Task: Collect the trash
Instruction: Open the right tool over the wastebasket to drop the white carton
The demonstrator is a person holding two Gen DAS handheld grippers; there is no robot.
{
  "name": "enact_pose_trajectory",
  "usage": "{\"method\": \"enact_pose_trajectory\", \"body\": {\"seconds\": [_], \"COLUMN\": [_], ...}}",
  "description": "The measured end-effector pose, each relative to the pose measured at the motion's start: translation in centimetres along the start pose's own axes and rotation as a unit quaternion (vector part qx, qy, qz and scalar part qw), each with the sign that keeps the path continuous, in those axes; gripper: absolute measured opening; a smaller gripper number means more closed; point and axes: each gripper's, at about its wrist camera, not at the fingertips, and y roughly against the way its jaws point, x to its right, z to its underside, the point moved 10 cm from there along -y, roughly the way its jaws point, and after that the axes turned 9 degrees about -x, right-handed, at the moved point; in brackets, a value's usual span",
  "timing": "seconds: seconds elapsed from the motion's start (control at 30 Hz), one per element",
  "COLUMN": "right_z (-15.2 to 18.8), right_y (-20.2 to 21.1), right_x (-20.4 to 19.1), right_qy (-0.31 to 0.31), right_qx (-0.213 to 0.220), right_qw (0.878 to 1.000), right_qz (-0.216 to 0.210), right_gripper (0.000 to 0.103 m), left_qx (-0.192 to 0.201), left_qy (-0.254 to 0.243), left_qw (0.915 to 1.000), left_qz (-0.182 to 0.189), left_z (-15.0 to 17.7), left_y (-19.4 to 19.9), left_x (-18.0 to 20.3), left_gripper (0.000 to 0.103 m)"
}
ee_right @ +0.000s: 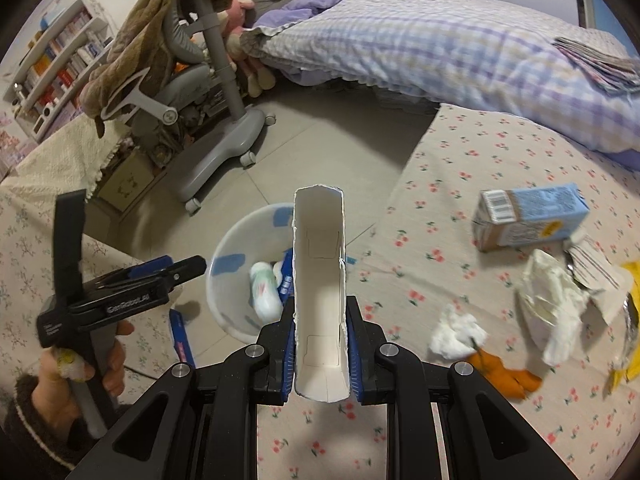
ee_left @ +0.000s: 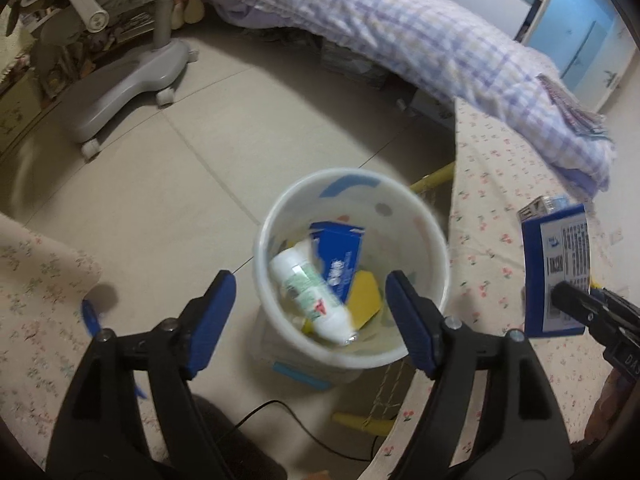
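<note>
Carton (ee_right: pixel 320 288) between right fingers (ee_right: pixel 354 344) (clamped)

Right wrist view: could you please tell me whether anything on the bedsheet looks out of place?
Yes: litter lies on the floral bedsheet — a light blue carton tipped on its side, a crumpled tissue, torn wrappers and orange scraps, none yet in the bin.

In the left wrist view the white bin (ee_left: pixel 352 268) is smeared by motion, so the print on the white bottle (ee_left: pixel 316 292) and the blue carton (ee_left: pixel 340 256) inside it cannot be read, and the bottle covers the carton's lower end. The right hand-held gripper (ee_left: pixel 560 296) is cut off by the picture's edge there. In the right wrist view the open box (ee_right: pixel 320 292) hides part of the bin, and the crumpled wrappers (ee_right: pixel 568 300) run out of the right edge.
</note>
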Motion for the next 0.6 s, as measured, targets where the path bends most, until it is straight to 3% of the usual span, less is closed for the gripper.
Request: {"method": "enact_pose_trajectory", "body": {"seconds": [0.17,0.43,0.6], "right_z": [-0.6,-1.5,-2.2], "right_y": [-2.1,-4.9,-5.3], "right_x": [-0.7,-1.6,-1.9], "right_qy": [0.004,-0.006,-0.015], "right_qx": [-0.005,-0.014,-0.004], "right_qw": [1.0,0.999,0.999], "right_qz": [-0.007,-0.028,-0.037], "right_gripper": [0.022,0.023,0.029], "left_qx": [-0.02,-0.028,-0.027], "left_qy": [0.004,0.009,0.005], "left_qw": [0.9993,0.9988,0.9988], "left_qz": [-0.032,-0.04,-0.041], "left_z": [0.6,1.2,1.2], "left_y": [0.0,0.5,0.7], "left_x": [-1.2,-1.9,-1.8], "left_gripper": [0.084,0.087,0.087]}}
